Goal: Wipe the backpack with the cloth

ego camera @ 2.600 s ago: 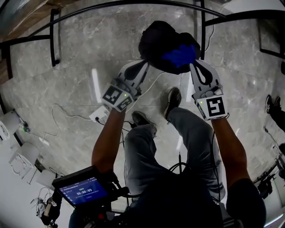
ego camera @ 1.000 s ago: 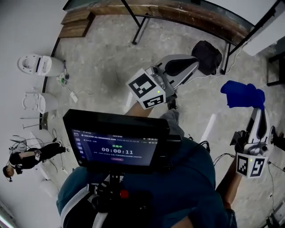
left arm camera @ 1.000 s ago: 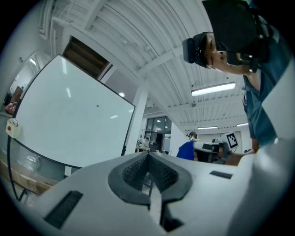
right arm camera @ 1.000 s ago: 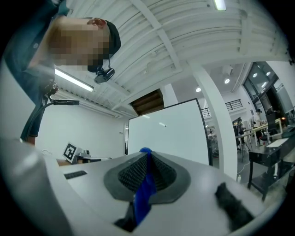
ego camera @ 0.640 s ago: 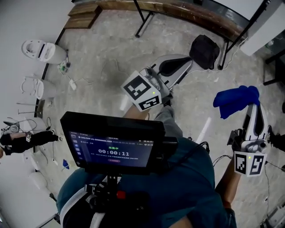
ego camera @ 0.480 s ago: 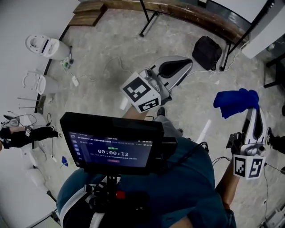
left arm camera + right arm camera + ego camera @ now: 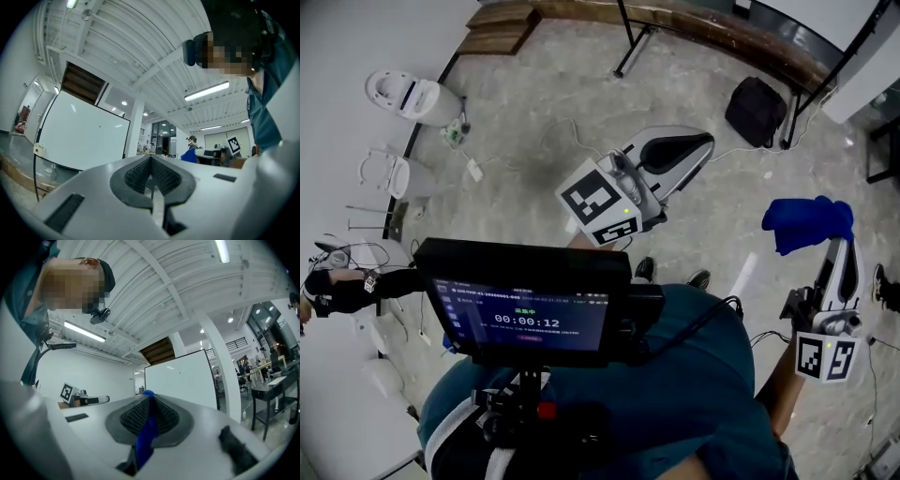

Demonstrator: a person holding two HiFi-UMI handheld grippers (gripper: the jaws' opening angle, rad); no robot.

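Observation:
The black backpack (image 7: 761, 111) lies on the stone floor by a table leg, far from both grippers. My left gripper (image 7: 705, 142) is raised and points toward it; in the left gripper view its jaws (image 7: 151, 158) are shut with nothing between them. My right gripper (image 7: 836, 246) is held up at the right, shut on the blue cloth (image 7: 806, 223), which bunches above its tips. In the right gripper view a strip of the cloth (image 7: 147, 432) runs down between the pads. Neither gripper view shows the backpack.
A mounted screen (image 7: 525, 314) and the person's body fill the lower head view. White devices (image 7: 403, 94) and cables lie on the floor at left. A wooden-edged table (image 7: 712, 33) runs along the top. A whiteboard (image 7: 79, 136) stands in the room.
Earlier both grippers were at the backpack with the cloth against it. Now the backpack lies on the floor apart from them, and the right gripper holds the cloth up alone.

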